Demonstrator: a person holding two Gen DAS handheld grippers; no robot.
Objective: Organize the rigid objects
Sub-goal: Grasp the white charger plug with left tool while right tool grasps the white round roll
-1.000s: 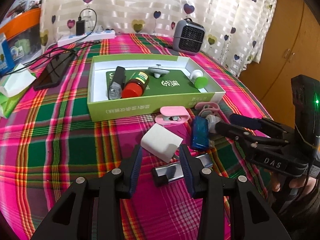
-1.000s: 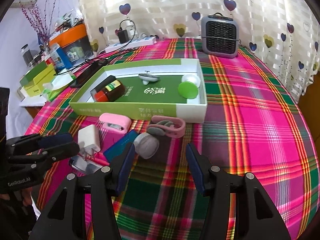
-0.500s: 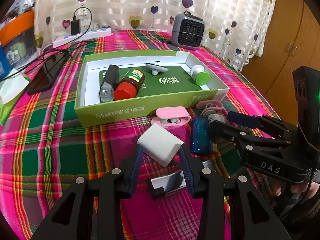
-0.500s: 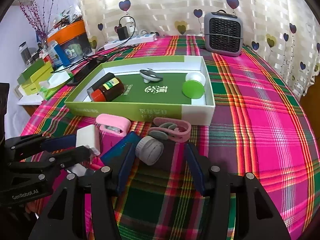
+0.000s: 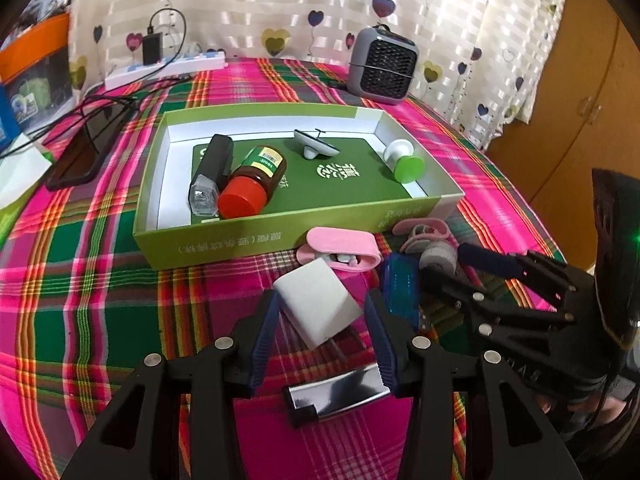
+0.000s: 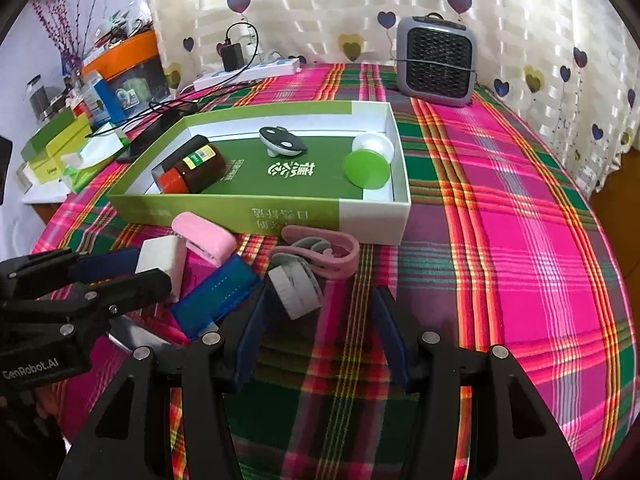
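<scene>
A green and white box (image 5: 224, 240) (image 6: 376, 216) holds a brown jar with a red lid (image 5: 250, 184), a black item, a small grey dish and a green-capped white piece (image 6: 366, 168). In front lie a white charger (image 5: 320, 304) (image 6: 162, 256), a pink case (image 5: 344, 246), a blue case (image 6: 218, 296), a grey roll (image 6: 296, 288), a pink clip (image 6: 324, 250) and a silver lighter (image 5: 340, 394). My left gripper (image 5: 322, 314) is open around the white charger. My right gripper (image 6: 316, 308) is open with the grey roll between its fingers.
A grey fan heater (image 6: 438, 60) stands at the back. A power strip (image 5: 164, 70) with cables and a black phone (image 5: 86, 148) lie at the back left. Boxes (image 6: 56, 144) sit on the far left. A wooden cabinet (image 5: 580, 100) stands at the right.
Both grippers have moved forward and lower toward the loose items. The white charger now sits between my left fingers and the grey roll between my right fingers.
</scene>
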